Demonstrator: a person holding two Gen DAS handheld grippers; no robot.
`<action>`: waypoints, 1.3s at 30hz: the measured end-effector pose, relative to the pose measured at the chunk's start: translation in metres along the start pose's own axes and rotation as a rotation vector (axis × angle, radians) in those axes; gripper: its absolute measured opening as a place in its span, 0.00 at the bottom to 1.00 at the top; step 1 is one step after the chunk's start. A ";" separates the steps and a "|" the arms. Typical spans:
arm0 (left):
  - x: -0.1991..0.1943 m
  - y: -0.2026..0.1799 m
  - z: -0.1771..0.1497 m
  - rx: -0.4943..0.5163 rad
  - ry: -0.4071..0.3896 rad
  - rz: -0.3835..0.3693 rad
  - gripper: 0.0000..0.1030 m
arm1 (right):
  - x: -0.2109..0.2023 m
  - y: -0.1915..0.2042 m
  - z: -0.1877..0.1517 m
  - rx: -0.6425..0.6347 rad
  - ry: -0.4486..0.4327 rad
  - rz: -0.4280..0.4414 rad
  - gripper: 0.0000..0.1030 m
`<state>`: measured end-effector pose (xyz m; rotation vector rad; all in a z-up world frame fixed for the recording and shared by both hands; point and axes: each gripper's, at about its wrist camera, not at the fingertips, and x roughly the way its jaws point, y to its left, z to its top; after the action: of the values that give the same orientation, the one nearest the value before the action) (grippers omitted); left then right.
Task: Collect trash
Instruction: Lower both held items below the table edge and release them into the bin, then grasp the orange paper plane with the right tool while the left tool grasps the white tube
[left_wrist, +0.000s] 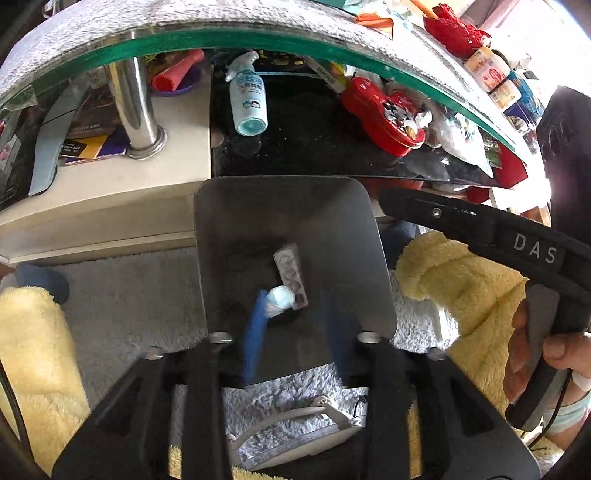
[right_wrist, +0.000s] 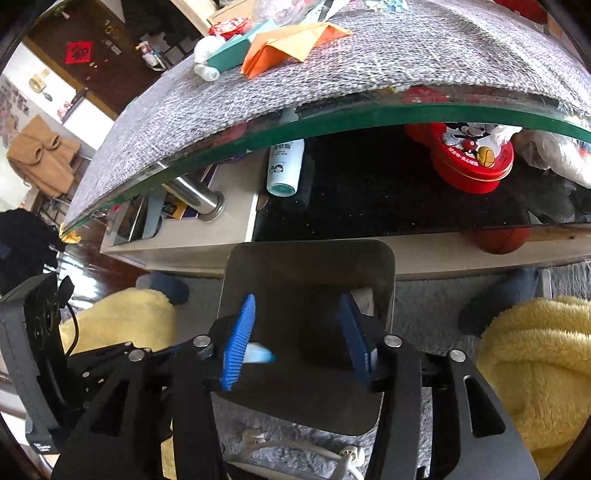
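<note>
A dark metal bin stands on the grey rug in front of the glass table; its rim shows in the left wrist view (left_wrist: 280, 184) and in the right wrist view (right_wrist: 310, 245). Inside lie an empty pill blister pack (left_wrist: 291, 275) and a pale blue-white crumpled wad (left_wrist: 280, 299). My left gripper (left_wrist: 295, 317) is open above the bin, the wad just off its left finger. My right gripper (right_wrist: 295, 332) is open over the bin too; a pale blue scrap (right_wrist: 260, 354) shows beside its left finger. The right gripper's body (left_wrist: 480, 225) crosses the left wrist view.
A glass table with a grey mat (right_wrist: 332, 74) holds orange paper (right_wrist: 291, 40) and a small white bottle (right_wrist: 207, 72). Below sit a spray bottle (left_wrist: 247, 99) and a red tin (right_wrist: 472, 155). Yellow fleece-clad legs (right_wrist: 535, 362) flank the bin. A white cable (left_wrist: 295, 417) lies on the rug.
</note>
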<state>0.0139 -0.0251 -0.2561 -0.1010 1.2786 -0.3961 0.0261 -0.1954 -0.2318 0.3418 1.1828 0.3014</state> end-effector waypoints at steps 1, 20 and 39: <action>-0.002 0.001 0.000 0.001 -0.005 0.007 0.47 | -0.004 -0.002 0.001 0.006 -0.007 -0.003 0.54; -0.088 0.008 0.044 0.019 -0.226 0.133 0.90 | -0.090 0.006 0.068 -0.035 -0.272 -0.094 0.92; -0.108 0.025 0.123 0.026 -0.339 0.205 0.90 | -0.036 0.032 0.104 -0.084 -0.185 -0.014 0.66</action>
<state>0.1107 0.0170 -0.1290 -0.0131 0.9386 -0.2082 0.1091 -0.1912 -0.1525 0.2819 0.9877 0.2994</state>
